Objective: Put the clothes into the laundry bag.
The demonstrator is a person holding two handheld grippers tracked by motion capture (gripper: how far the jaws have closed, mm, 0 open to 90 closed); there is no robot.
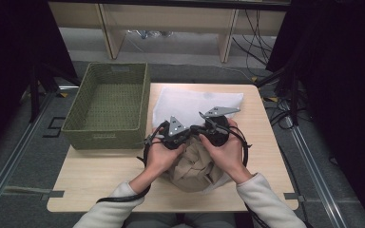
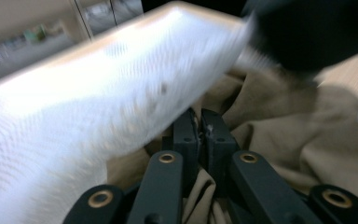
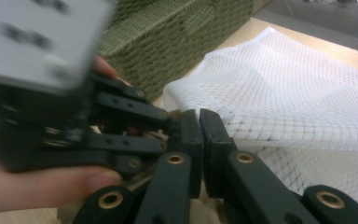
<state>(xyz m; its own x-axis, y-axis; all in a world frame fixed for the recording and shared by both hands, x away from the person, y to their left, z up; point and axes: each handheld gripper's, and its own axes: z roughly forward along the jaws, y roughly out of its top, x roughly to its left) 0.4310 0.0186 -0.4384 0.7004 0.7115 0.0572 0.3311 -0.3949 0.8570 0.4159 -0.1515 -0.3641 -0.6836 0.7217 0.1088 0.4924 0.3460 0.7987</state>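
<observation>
Both clamping at frame centre: left gripper [image 1: 186, 135] on the beige cloth [image 1: 195, 168], right gripper [image 3: 200, 128] on the white mesh bag [image 3: 298, 93] (near the green basket [image 1: 107, 107]). Possibly slipping off thin folds, snagging mesh.

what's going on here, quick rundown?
A person holds a gripper in each hand over a tan garment bunched at the table's near edge. The left gripper and right gripper are both shut, meeting where the garment tucks into a white mesh bag. A green woven basket sits at the left, nothing visible inside.
</observation>
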